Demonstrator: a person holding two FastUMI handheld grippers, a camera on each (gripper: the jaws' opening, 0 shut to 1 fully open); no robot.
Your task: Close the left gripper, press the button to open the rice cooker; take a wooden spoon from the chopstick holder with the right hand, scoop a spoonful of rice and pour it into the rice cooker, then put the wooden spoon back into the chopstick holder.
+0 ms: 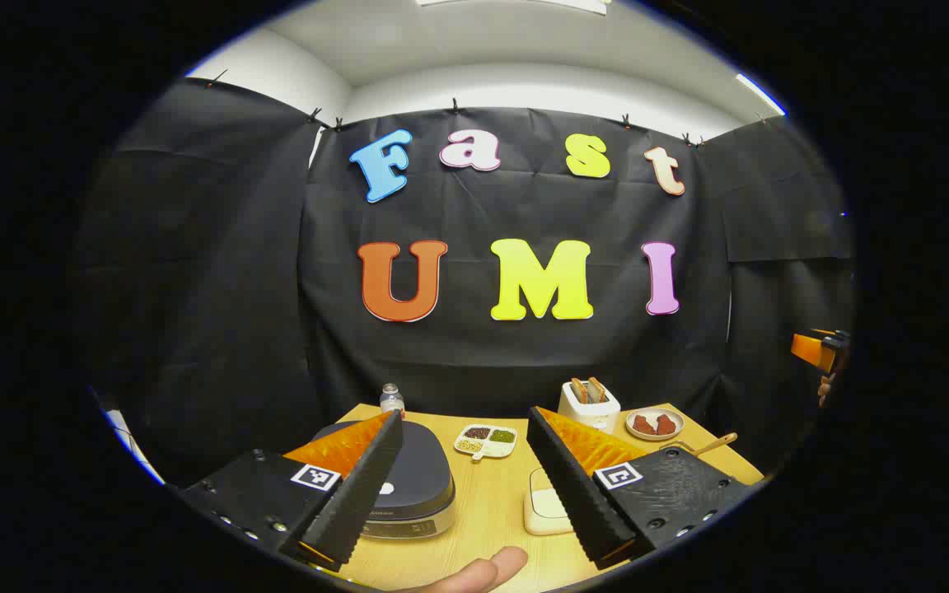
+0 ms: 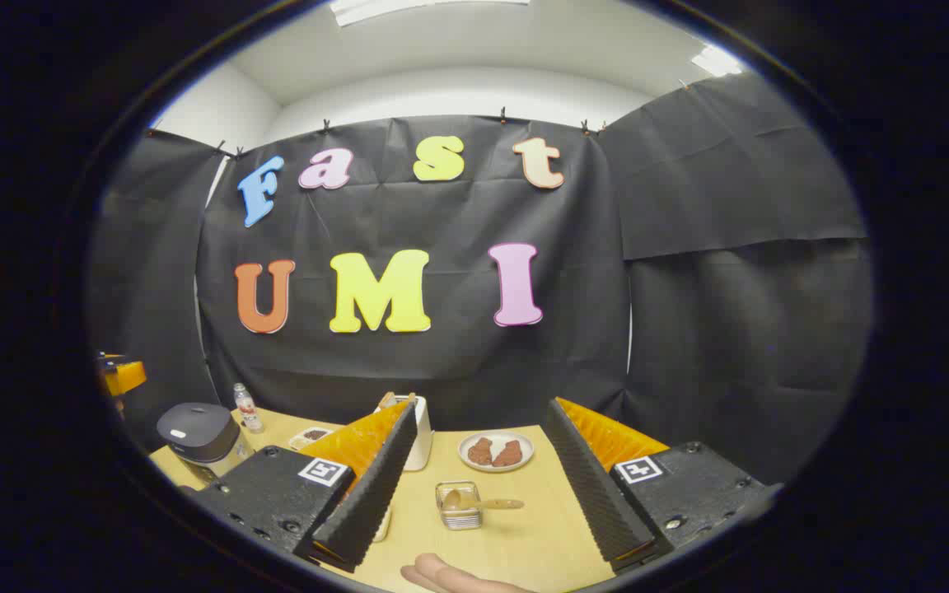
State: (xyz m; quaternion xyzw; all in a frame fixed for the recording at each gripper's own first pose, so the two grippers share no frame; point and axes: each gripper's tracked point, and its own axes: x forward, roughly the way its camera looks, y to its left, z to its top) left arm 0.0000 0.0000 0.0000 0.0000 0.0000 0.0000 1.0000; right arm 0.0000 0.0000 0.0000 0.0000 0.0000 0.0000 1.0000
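Observation:
The rice cooker (image 1: 409,486), with a dark lid that is down, sits on the wooden table just beyond my left gripper (image 1: 465,418). That gripper hangs above the table, open and holding nothing. In the right gripper view the cooker (image 2: 198,432) stands far to the left. The wooden spoon (image 2: 487,503) rests in a small clear holder (image 2: 458,509) straight ahead of my right gripper (image 2: 481,405), which is open, empty and well short of it. The spoon's handle (image 1: 715,445) pokes out past the left gripper's right-hand finger.
A white square container (image 1: 544,511) lies right of the cooker. Behind it are a divided dish of beans (image 1: 485,441), a small bottle (image 1: 392,399), a toaster (image 1: 588,403) and a plate of brown food (image 2: 496,451). A person's fingertip (image 1: 483,572) shows at the bottom edge.

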